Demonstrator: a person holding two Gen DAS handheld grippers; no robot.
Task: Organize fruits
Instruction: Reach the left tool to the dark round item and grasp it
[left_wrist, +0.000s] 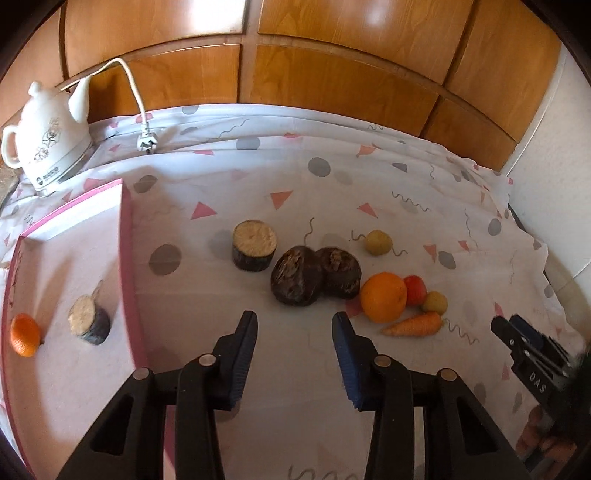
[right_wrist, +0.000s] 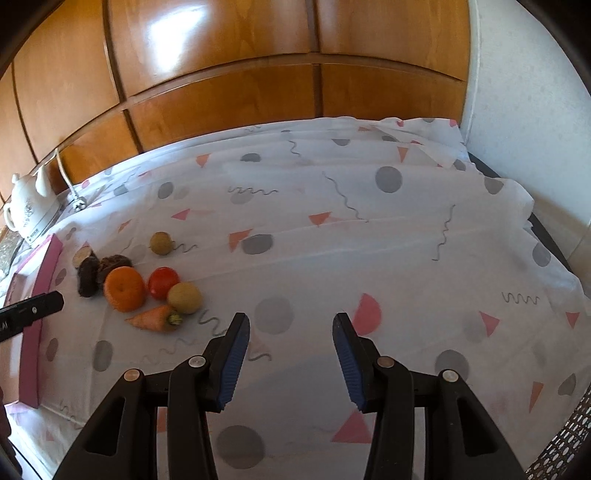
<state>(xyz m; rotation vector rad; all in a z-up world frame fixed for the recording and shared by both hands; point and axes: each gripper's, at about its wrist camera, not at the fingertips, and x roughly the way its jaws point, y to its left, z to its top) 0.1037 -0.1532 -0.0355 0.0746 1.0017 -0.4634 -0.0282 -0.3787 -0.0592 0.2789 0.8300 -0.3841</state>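
**Left wrist view: fruit pile ahead, tray half filled**

We see the remaining fruit clustered on the cloth-covered desk (left_wrist: 258, 177): two dark brown pieces (left_wrist: 295, 276) touching each other, a large orange (left_wrist: 383, 297) against them, a red fruit (left_wrist: 415, 290) behind it, a small yellow-green fruit (left_wrist: 435, 302) and a carrot (left_wrist: 413, 325) just beside. A cut log-shaped piece (left_wrist: 255, 245) stands apart, and another yellow-green fruit (left_wrist: 378, 242) lies farther back. In the pink-rimmed tray (left_wrist: 127, 258) on the left sit a small orange (left_wrist: 25, 334) and a second cut piece (left_wrist: 89, 319).

We judge the orange round, firm and liable to roll, best pinched across its widest part. The dark pieces look stiff and rough, so they should grip well at the flanks. The carrot is tapered; we would take it mid-length.

Our left claw (left_wrist: 294, 332) tilts steeply down toward the dark pieces, released and with nothing between its pads. Our right claw (right_wrist: 291, 334) also points down over bare cloth, jaws apart and empty, with the pile well off to its left.
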